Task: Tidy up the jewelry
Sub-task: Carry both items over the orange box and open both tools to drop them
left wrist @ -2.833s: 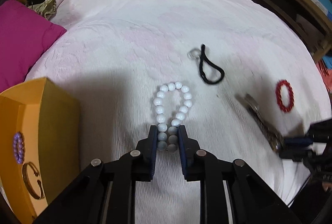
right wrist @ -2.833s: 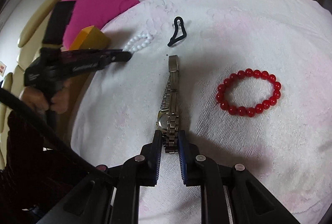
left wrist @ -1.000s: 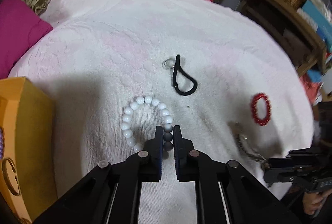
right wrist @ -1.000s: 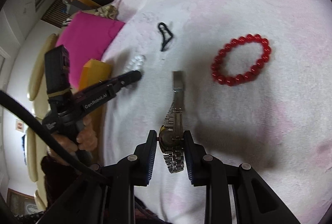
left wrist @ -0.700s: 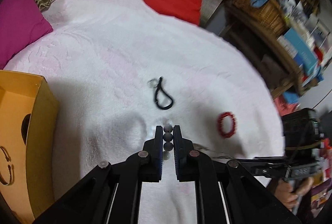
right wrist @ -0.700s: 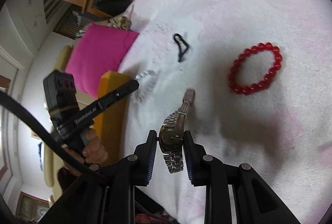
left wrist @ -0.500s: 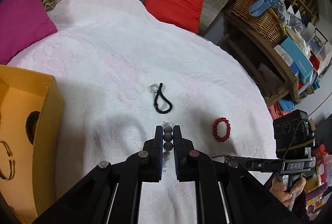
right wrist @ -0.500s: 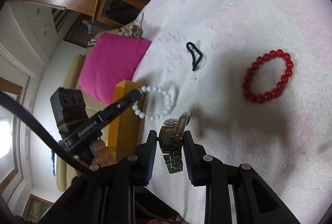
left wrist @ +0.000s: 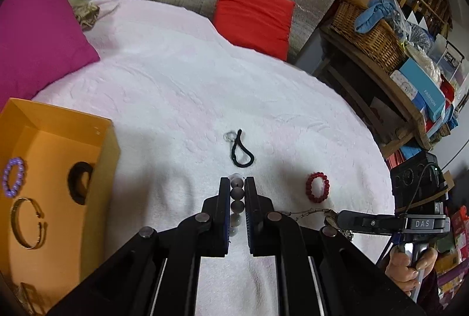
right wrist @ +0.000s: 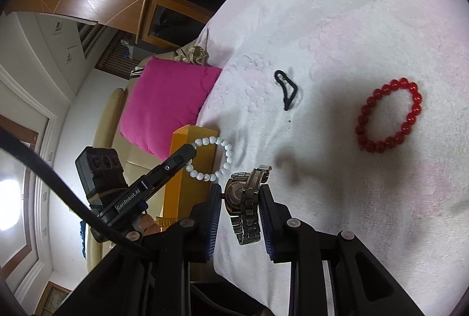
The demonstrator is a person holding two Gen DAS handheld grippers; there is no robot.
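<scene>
The left gripper [right wrist: 192, 152], at nine o'clock in the right wrist view, bears "GenRobot.AI" along its body. The right gripper [left wrist: 332, 220], at four o'clock in the left wrist view, reads "DAS". A blue box [left wrist: 422, 89] at two o'clock says "FASHION".

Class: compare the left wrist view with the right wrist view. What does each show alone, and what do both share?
Left wrist only: the orange box's inside holding a purple bead bracelet and gold bangle. Right wrist only: the white bead bracelet's full loop. Both: red bead bracelet, black cord loop, wristwatch.
</scene>
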